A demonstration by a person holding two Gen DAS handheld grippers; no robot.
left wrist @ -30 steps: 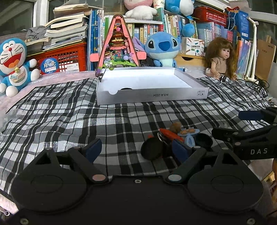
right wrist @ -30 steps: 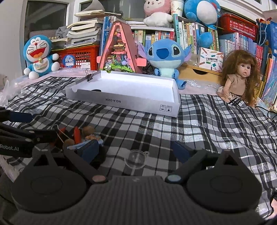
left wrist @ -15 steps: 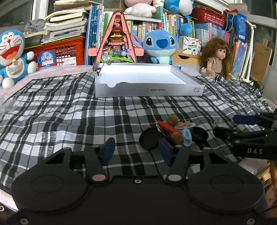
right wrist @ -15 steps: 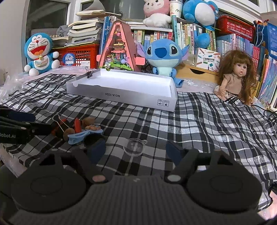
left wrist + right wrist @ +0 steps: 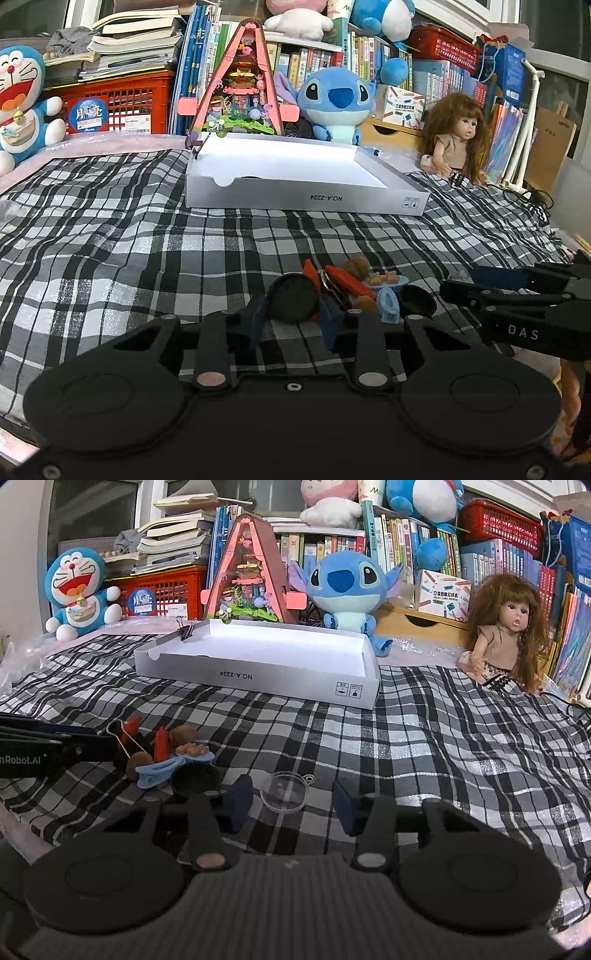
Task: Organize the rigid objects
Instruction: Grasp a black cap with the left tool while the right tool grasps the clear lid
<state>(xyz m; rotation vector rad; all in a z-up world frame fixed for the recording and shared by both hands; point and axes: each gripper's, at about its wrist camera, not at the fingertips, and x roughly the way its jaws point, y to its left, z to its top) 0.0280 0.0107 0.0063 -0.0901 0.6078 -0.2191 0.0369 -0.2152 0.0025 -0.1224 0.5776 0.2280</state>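
On the checked cloth lies a small heap of toy parts: red pieces [image 5: 345,282], brown balls, a blue clip [image 5: 388,308], a little black cup [image 5: 417,301] and a black round lid [image 5: 293,301]. My left gripper [image 5: 293,321] is closing, and its blue pads touch the lid's two edges. In the right wrist view a clear plastic dome [image 5: 283,794] lies between the fingers of my right gripper [image 5: 291,801]. Those jaws are closing too, with a gap left on each side of the dome. The white open box [image 5: 306,199] stands farther back.
Behind the box [image 5: 258,675] stand a pink triangular toy house [image 5: 240,92], a blue plush [image 5: 334,99], a doll [image 5: 458,136], red crates and shelves of books. A black binder clip [image 5: 186,627] sits on the box's back left corner. Bare cloth lies between the heap and the box.
Both pairs of jaws have narrowed a lot. The left fingers have shifted right and come in around the black lid. The right fingers have drawn in toward the clear dome.
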